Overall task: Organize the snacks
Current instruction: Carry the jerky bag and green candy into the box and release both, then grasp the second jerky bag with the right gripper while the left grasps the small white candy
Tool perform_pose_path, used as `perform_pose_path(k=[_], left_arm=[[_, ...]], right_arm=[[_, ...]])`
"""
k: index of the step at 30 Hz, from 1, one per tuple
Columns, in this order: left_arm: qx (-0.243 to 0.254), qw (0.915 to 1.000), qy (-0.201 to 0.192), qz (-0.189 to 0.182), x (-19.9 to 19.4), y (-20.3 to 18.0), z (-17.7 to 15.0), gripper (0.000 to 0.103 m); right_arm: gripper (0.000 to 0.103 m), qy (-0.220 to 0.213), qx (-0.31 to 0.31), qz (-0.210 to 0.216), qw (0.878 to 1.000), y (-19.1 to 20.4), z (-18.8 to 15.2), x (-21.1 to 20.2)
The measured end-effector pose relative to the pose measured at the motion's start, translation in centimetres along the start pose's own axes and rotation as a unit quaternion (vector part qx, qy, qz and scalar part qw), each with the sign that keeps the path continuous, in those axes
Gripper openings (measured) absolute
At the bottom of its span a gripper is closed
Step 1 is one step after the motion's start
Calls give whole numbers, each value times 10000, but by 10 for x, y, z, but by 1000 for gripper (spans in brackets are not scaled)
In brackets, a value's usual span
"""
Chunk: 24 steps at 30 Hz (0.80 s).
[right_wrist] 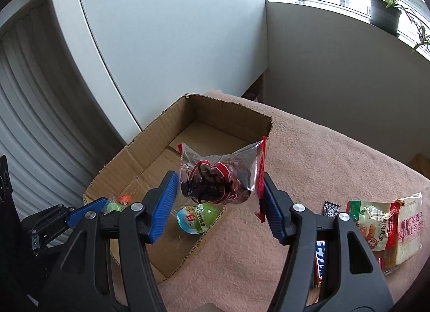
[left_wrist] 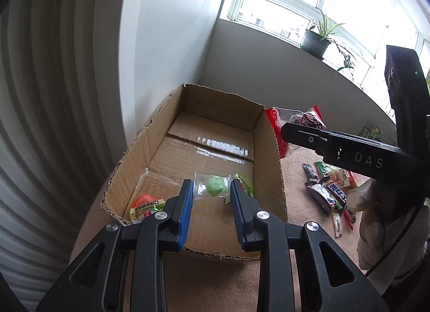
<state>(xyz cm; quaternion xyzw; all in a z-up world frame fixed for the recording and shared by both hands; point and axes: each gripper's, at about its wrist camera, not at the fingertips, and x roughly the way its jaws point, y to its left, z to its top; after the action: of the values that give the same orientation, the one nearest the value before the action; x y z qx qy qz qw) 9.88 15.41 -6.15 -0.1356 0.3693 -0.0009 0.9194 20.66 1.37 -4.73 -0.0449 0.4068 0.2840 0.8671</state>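
Observation:
An open cardboard box [left_wrist: 271, 156] stands on a pink blanket [right_wrist: 322, 151]; it also shows in the right wrist view [right_wrist: 150, 140]. Inside lie a green sweet in clear wrap [left_wrist: 216, 185], an orange packet [left_wrist: 143, 204] and a green-and-white packet [right_wrist: 199, 216]. My left gripper [left_wrist: 211, 193] is open and empty above the box's near end. My right gripper [right_wrist: 219, 185] holds a clear bag with red edges and dark red snacks [right_wrist: 215, 177] over the box's right wall; the bag also shows in the left wrist view [left_wrist: 279, 129].
Several loose snacks lie on the blanket right of the box: a bread pack [right_wrist: 408, 228], a green-red packet [right_wrist: 373, 223], a chocolate bar [right_wrist: 319, 261], a small black sachet [right_wrist: 332, 208]. A white wall and a window sill with potted plants [left_wrist: 317, 40] stand behind.

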Motion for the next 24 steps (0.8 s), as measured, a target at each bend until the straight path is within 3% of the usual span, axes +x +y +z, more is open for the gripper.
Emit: perform_pose_path(k=[7,9,11,13,24], left_arm=[[-46,10000,39,11,3,7,2,27],[-58,10000,33,44,3,7,3,29],[-103,9999,32,38,3,8,3,39],[-142,9999,-4,64,1,7,3,46],[-105,9999,-46,-82,-13,-11,-3,46]], right_arm=[[67,96,-30,29,9999,11,7,18],[86,67,-18,30,10000,12,9,19],[91,-67,-8,18,10000,12,9,14],[91,-101,-23,20,9999,11,10,9],[91,-259,112,-155,9995,-19,-27,-44]])
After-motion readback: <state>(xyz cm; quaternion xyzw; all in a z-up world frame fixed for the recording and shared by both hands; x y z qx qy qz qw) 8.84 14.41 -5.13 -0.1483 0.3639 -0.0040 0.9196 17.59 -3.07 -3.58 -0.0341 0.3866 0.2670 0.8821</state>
